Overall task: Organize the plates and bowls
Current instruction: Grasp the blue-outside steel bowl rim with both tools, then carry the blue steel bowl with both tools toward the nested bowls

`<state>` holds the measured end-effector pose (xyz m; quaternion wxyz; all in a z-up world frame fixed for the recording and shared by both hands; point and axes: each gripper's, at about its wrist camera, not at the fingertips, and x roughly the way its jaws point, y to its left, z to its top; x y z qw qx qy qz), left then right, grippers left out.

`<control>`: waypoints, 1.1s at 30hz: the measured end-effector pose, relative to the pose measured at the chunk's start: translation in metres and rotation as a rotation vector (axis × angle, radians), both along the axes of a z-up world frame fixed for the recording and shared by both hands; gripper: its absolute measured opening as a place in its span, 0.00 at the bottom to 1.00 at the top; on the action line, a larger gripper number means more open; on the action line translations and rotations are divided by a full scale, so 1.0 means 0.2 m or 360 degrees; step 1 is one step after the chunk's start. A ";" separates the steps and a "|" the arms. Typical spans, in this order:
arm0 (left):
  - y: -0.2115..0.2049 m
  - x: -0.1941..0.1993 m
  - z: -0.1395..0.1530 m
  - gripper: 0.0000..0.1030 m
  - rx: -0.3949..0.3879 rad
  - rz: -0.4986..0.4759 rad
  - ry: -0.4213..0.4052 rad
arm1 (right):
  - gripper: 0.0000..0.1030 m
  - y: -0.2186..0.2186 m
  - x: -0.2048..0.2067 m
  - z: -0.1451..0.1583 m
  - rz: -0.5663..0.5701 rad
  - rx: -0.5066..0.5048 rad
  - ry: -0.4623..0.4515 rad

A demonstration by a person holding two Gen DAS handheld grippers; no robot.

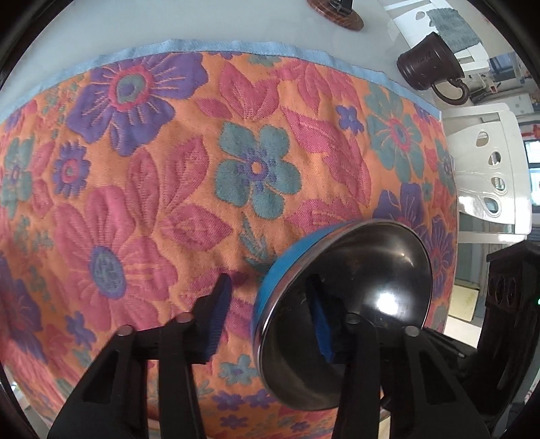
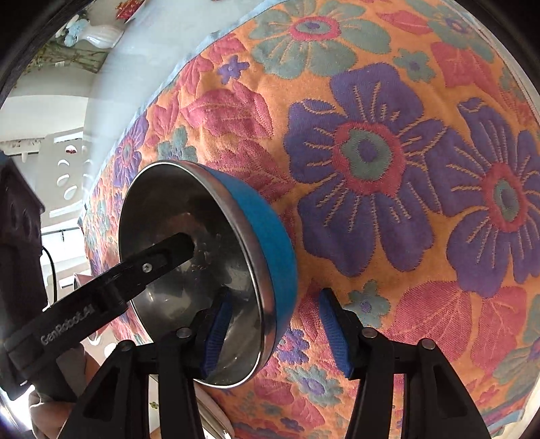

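Note:
A steel bowl with a blue outer wall (image 1: pixel 347 304) sits on the floral cloth, seen also in the right wrist view (image 2: pixel 216 270). My left gripper (image 1: pixel 270 317) is open and straddles the bowl's rim, one blue pad inside the bowl, the other outside on the left. My right gripper (image 2: pixel 273 331) is open and straddles the opposite rim, its left pad inside the bowl. The left gripper's finger (image 2: pixel 135 266) shows reaching into the bowl.
The floral cloth (image 1: pixel 168 169) covers a white table (image 1: pixel 236 27). A dark mug (image 1: pixel 428 64) and a brown round object (image 1: pixel 341 15) stand at the far edge. White chairs (image 1: pixel 486 169) stand to the right. A white vase (image 2: pixel 101 33) is far left.

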<state>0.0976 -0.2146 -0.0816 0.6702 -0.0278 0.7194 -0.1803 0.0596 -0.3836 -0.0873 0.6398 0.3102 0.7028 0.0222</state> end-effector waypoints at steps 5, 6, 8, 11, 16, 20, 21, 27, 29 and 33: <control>-0.04 0.00 -0.01 0.20 -0.0037 -0.0009 -0.0025 | 0.29 0.03 -0.01 0.00 0.0020 -0.0029 0.0002; -0.05 0.00 -0.01 0.19 -0.0041 -0.0009 -0.0031 | 0.25 0.03 -0.02 0.00 0.0020 -0.0032 -0.0004; -0.04 0.00 0.01 0.18 -0.0042 -0.0012 -0.0043 | 0.21 0.03 -0.03 0.01 -0.0002 -0.0010 -0.0021; 0.00 0.01 0.03 0.17 -0.0041 -0.0023 -0.0048 | 0.21 0.03 -0.05 0.02 -0.0008 -0.0027 -0.0033; 0.03 0.01 0.05 0.17 -0.0047 -0.0035 -0.0057 | 0.19 0.03 -0.07 0.07 0.0011 -0.0073 -0.0044; 0.04 0.00 0.09 0.17 -0.0041 -0.0043 -0.0082 | 0.19 0.06 -0.06 0.10 0.0012 -0.0079 -0.0050; 0.05 0.00 0.10 0.17 -0.0039 -0.0043 -0.0088 | 0.19 0.07 -0.06 0.12 0.0014 -0.0086 -0.0056; 0.11 0.00 0.15 0.17 -0.0041 -0.0015 -0.0116 | 0.19 0.13 -0.04 0.18 0.0045 -0.0100 -0.0084; 0.15 0.00 0.17 0.17 -0.0042 -0.0002 -0.0128 | 0.19 0.17 -0.04 0.20 0.0053 -0.0102 -0.0091; 0.22 0.00 0.21 0.17 -0.0049 0.0033 -0.0141 | 0.19 0.23 -0.02 0.24 0.0079 -0.0107 -0.0109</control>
